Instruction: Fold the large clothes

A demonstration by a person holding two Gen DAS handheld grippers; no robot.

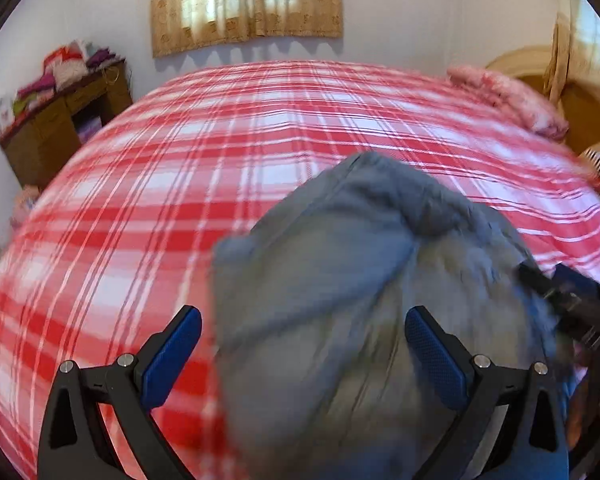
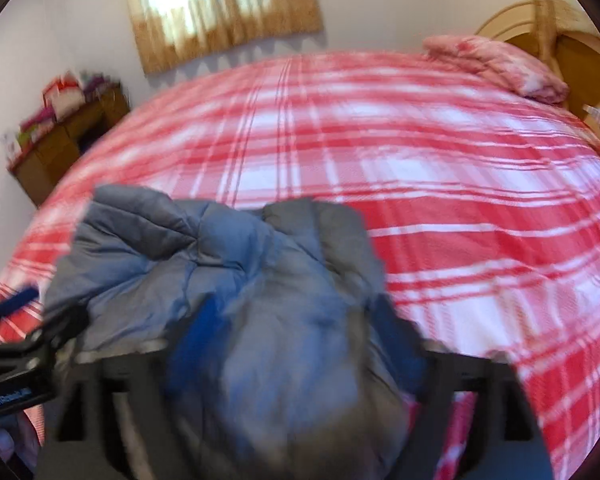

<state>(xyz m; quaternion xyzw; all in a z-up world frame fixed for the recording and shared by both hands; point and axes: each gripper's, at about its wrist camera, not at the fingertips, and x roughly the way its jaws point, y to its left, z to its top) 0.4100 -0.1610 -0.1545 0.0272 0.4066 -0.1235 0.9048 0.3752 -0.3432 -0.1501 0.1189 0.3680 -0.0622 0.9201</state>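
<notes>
Both grippers' jaws straddle the grey padded jacket [image 1: 340, 280] on the bed [image 1: 140, 200].

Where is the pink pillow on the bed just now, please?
The pink pillow lies at the far right corner of the red plaid bed, beside the wooden headboard, well beyond the grey padded jacket.

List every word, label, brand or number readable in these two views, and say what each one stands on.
"GenRobot", then a blurred tail that may be ".AI": white print on the black body of the left gripper, seen at the lower left edge of the right wrist view.
Nothing else: no readable print shows on the gray-blue padded jacket, the red plaid bedspread or the cluttered wooden cabinet, which is too small and blurred to tell.
</notes>
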